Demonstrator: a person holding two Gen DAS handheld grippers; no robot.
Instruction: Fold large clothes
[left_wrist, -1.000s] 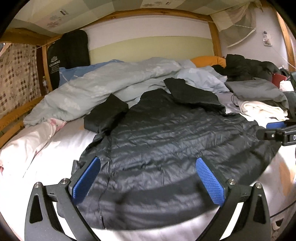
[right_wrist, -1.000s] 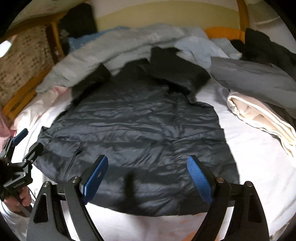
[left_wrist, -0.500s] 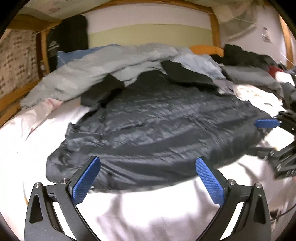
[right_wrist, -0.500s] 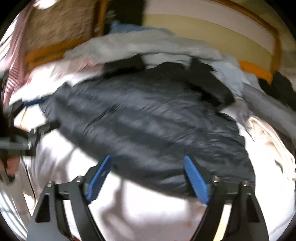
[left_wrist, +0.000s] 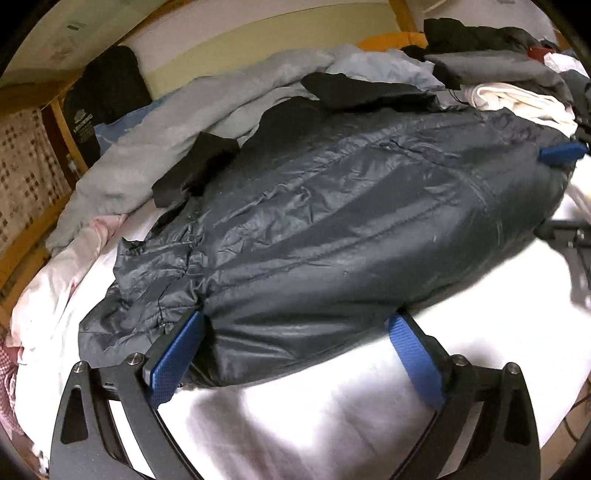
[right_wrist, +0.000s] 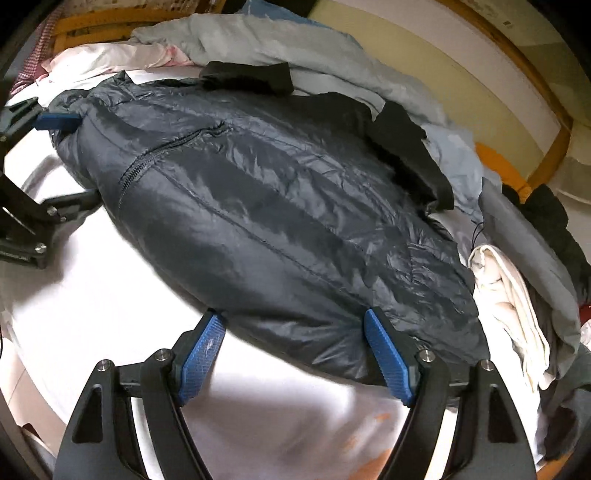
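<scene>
Folding hasn't begun: jacket (left_wrist: 332, 221) lies flat on the bed (left_wrist: 332, 406), my left gripper (left_wrist: 295, 354) and right gripper (right_wrist: 293, 354) fingers wide at its hem.

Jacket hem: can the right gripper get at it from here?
Probably yes. The right gripper is open with its fingers straddling the jacket hem; nothing lies between.

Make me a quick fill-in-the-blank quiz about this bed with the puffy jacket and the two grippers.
1. The dark puffy jacket lies spread on a ____ bedsheet.
2. The pads on the gripper fingers are coloured ____.
3. Both the left gripper and the right gripper have their fingers ____ at the jacket's near hem.
4. The folded cream cloth lies to the jacket's ____ in the right wrist view.

Missing words: white; blue; open; right
</scene>
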